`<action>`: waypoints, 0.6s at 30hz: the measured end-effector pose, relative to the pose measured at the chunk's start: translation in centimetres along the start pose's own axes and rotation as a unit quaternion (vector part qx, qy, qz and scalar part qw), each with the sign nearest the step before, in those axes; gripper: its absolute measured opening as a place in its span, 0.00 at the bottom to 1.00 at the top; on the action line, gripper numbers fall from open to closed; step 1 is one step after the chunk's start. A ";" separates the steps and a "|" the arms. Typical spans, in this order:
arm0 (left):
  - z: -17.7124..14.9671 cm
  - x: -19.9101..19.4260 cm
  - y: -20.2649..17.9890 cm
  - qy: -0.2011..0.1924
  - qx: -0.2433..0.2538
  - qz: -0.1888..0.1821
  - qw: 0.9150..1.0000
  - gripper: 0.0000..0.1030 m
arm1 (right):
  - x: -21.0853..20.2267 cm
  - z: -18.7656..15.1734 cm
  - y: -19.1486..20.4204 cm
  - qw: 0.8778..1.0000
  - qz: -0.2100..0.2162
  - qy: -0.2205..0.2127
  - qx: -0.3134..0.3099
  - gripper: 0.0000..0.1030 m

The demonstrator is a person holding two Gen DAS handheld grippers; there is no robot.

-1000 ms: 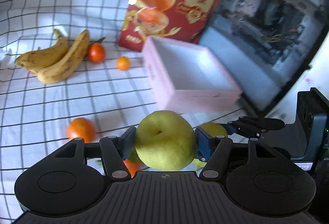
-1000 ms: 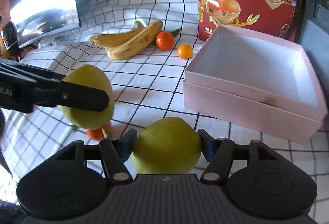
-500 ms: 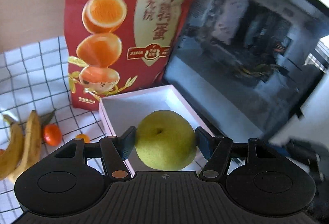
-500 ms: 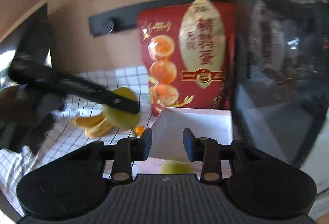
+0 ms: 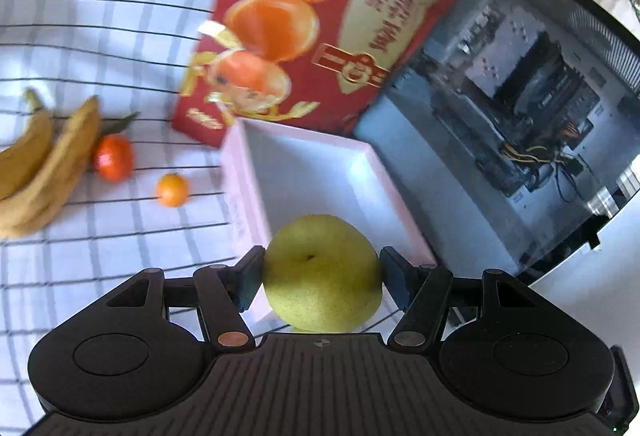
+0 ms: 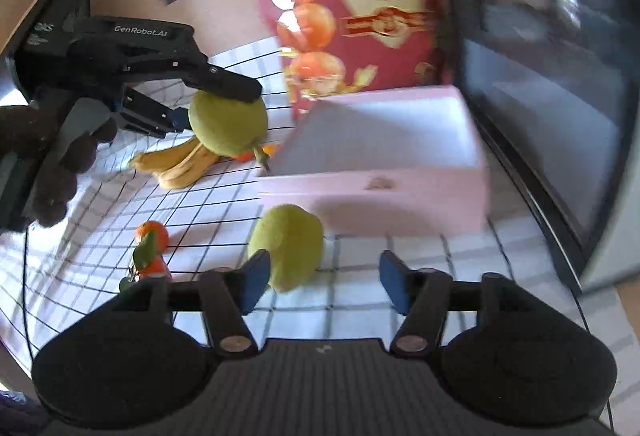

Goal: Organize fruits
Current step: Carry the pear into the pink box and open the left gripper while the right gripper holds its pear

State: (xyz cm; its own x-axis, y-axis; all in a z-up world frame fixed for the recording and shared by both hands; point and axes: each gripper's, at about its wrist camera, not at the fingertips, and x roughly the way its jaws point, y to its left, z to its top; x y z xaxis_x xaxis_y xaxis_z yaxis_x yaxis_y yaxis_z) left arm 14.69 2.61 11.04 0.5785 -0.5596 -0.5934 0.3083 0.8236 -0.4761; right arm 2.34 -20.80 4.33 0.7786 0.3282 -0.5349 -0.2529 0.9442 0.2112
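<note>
A home tabletop: white black-gridded cloth, glass-sided computer case beside a red food bag.

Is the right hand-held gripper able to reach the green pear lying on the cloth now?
Probably yes. The right hand-held gripper is open and empty, its jaws having just been opening. The green pear lies just ahead, by its left finger, nothing between.

The left wrist view looks down along its fingers, close over the open pink cardboard box by the checked tablecloth's right edge. The right wrist view faces the same box from nearer the front edge; both share the red printed carton.
</note>
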 end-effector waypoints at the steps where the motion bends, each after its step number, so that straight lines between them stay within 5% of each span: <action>1: -0.5 -0.6 0.4 -0.007 -0.001 0.009 1.000 0.66 | 0.7 0.3 0.9 1.000 0.001 0.003 -0.017 0.60; 12: -5.7 -7.5 7.0 -0.029 -0.095 0.080 0.992 0.66 | 4.7 1.5 4.3 0.995 -0.009 0.017 -0.098 0.60; 18: -7.5 -8.1 8.0 -0.032 -0.122 0.081 0.989 0.66 | 7.0 1.3 3.7 0.996 -0.028 0.078 0.028 0.63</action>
State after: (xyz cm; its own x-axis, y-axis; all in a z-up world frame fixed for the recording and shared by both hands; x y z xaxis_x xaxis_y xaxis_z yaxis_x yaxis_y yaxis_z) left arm 6.81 12.98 7.18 0.6551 -0.4082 -0.6358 0.0211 0.8511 -0.5247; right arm 7.65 -15.09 2.45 0.6901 0.2803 -0.6672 -0.1769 0.9593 0.2201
